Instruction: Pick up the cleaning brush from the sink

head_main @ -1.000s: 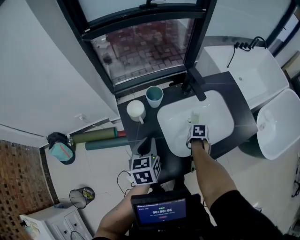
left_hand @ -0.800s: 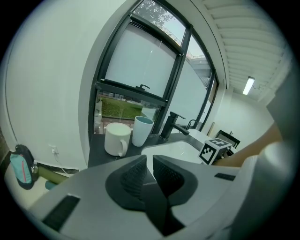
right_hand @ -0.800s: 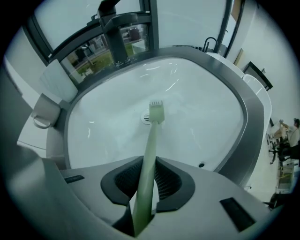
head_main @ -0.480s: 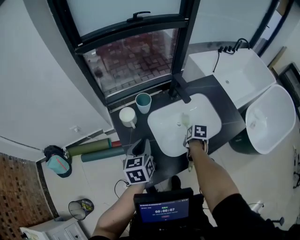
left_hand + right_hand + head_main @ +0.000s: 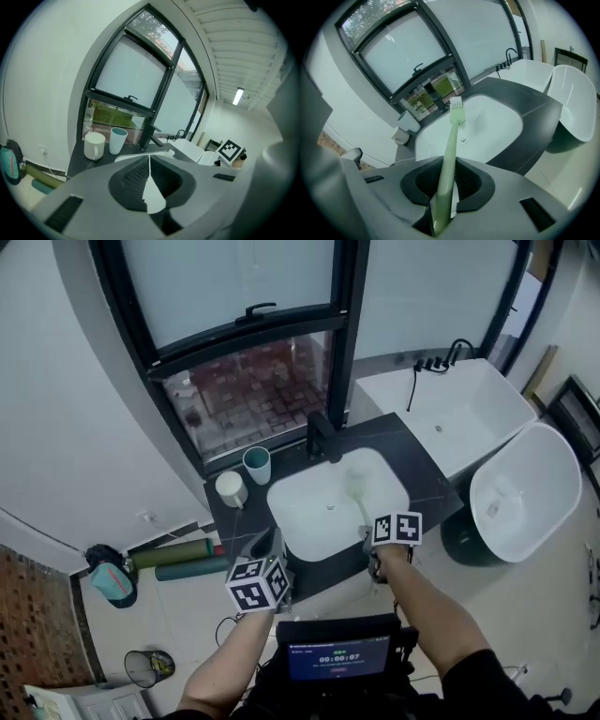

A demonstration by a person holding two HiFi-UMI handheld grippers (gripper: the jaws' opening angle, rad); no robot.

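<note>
pads [image 5: 472, 180] of the right gripper [image 5: 451, 183] are clamped on the handle of the pale green cleaning brush [image 5: 453, 124], the jaws having just closed a little tighter on it. the brush sticks out ahead with its white bristle head up, held in the air above the white sink [image 5: 497, 123] and touching nothing else. the left gripper [image 5: 149, 174] has its jaws together with nothing between them and hangs off to the side, well apart from the basin. by the look of it the pick-up is all but done: the brush is out of the sink and clear of the black faucet [image 5: 321, 439]. the next move calls only for a steady, firm hold so the thin handle does not swivel. no brand or label shows on the brush. the small screen [image 5: 340, 659] shows timer-like digits too small to read surely, and the marker cubes [image 5: 255, 582] carry only black-and-white squares.
</note>
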